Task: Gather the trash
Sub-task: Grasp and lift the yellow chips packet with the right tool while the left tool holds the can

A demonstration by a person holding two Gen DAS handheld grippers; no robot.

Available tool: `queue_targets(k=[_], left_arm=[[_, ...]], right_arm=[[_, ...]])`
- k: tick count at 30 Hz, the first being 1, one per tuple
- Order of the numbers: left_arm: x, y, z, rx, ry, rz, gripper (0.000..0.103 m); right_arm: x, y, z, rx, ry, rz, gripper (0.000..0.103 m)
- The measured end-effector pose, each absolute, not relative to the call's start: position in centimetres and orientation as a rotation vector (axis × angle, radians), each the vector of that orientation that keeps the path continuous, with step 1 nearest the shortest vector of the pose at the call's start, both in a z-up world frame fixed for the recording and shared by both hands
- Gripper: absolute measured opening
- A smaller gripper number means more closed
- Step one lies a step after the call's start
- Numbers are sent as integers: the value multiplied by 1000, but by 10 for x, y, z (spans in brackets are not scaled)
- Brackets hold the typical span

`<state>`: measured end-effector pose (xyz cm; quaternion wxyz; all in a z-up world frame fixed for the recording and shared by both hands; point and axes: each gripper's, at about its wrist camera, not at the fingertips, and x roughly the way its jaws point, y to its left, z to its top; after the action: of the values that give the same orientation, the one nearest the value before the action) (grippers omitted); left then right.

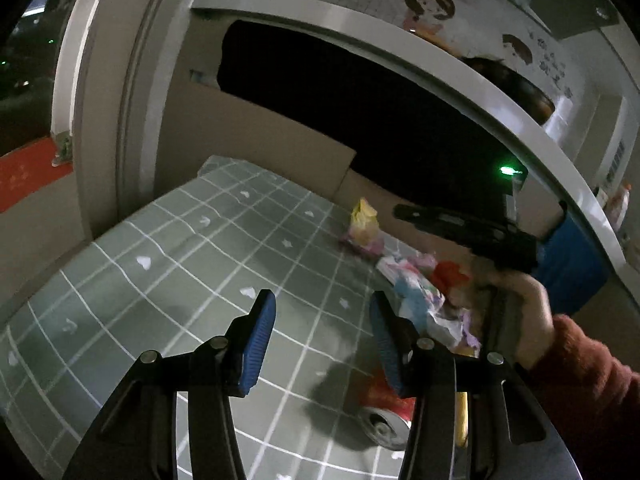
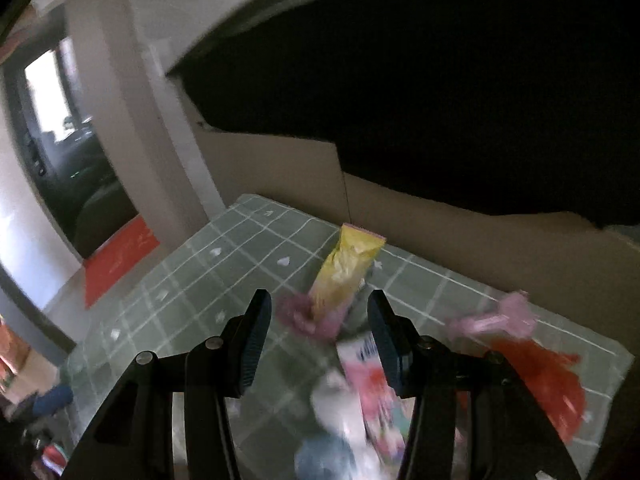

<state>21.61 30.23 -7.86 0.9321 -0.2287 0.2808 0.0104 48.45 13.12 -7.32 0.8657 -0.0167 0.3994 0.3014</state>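
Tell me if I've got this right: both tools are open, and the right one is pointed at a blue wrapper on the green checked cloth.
Not quite: the wrapper ahead of the right tool is yellow with pink ends, not blue, as the right wrist view shows. The rest holds: the left tool is open too, and the wrapper lies on the green checked cloth.

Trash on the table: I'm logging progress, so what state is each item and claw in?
Left claw: open, empty.
Right claw: open, empty.
Yellow wrapper: crumpled, on the tablecloth.
Red can: lying on its side.
Wrapper pile: loose, uncollected.
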Motion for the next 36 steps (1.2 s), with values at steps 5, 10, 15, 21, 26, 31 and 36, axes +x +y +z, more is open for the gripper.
queue_targets(k=[5,10,15,21,26,31,36], left_arm=[[225,312,-91,-482,599,-3,50],[236,321,-107,-545,633,-13,50],[245,314,-112,-578,654,-62,50],[266,290,-113,-610,730,-245,50],[287,270,-122,-573,813,-316,50],[298,258,-140,-631,924,-367,50],[281,238,-135,-555,964,-389,50]], right_arm=[[527,161,-107,-22,969,603,48],[540,178,-132,-63,1052,570,47],[524,169,-121,-69,1037,647,16],[483,120,-57,13,932,715,14],[433,66,-16,67,846,750,14],[381,14,-8,41,796,719,14],[326,-20,-17,-67,749,696,14]])
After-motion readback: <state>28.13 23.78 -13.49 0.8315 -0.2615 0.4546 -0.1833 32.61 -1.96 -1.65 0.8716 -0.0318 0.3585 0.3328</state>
